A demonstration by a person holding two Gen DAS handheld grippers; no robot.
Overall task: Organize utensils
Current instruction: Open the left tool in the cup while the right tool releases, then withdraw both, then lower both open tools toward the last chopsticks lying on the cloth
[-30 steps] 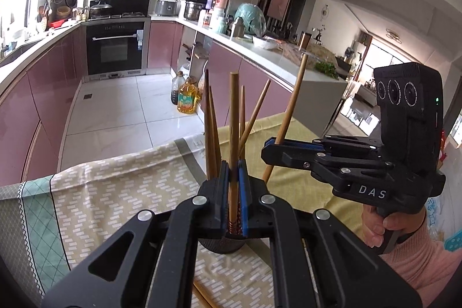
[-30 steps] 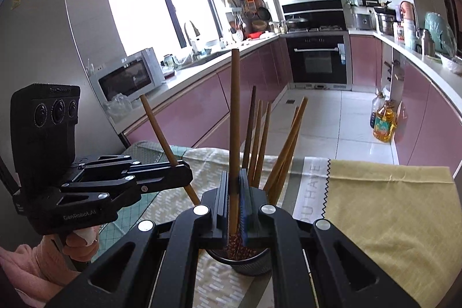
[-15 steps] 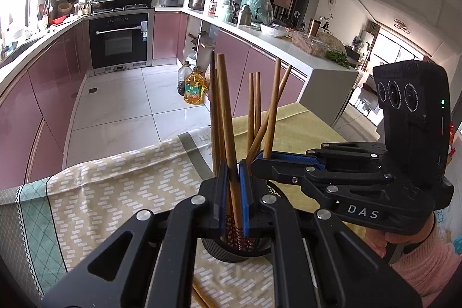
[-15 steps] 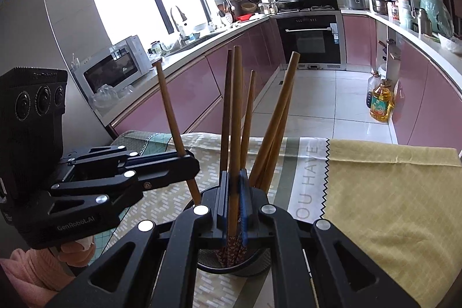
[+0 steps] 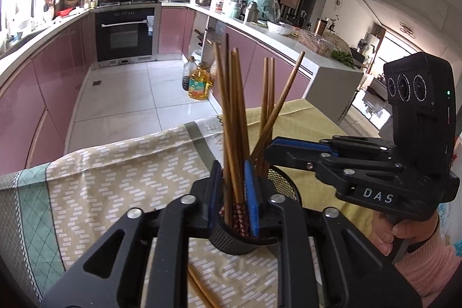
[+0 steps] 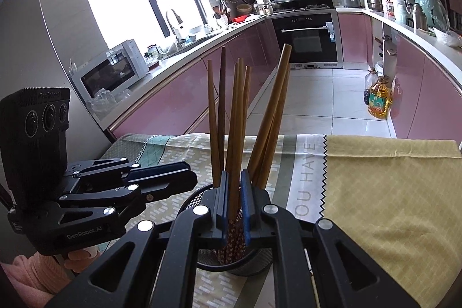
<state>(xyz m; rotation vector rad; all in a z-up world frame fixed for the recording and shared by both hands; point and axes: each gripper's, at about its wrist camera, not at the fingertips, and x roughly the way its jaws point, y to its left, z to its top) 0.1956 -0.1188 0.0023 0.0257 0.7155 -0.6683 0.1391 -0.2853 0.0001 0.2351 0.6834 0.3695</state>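
Observation:
A black mesh holder [image 5: 284, 186] [image 6: 254, 259] stands on the tablecloth with several brown wooden chopsticks [image 5: 231, 117] [image 6: 235, 117] upright in it. My left gripper [image 5: 233, 192] is right at the holder's near rim, its jaws slightly apart around chopsticks that stand in the holder. My right gripper [image 6: 234, 204] is at the holder's other side, jaws slightly apart around a chopstick. Each gripper shows in the other's view, the right [image 5: 300, 149] and the left [image 6: 161, 175].
The table carries a patterned beige cloth [image 5: 121, 172] and a yellow cloth [image 6: 389, 186]. Loose chopsticks [image 5: 202, 287] lie on the cloth below the holder. Pink kitchen cabinets, an oven [image 5: 125, 33] and oil bottles [image 5: 197, 82] stand beyond the table edge.
Both grippers came down to the holder with a chopstick each. Their jaws have parted a little and the chopsticks now stand in the holder.

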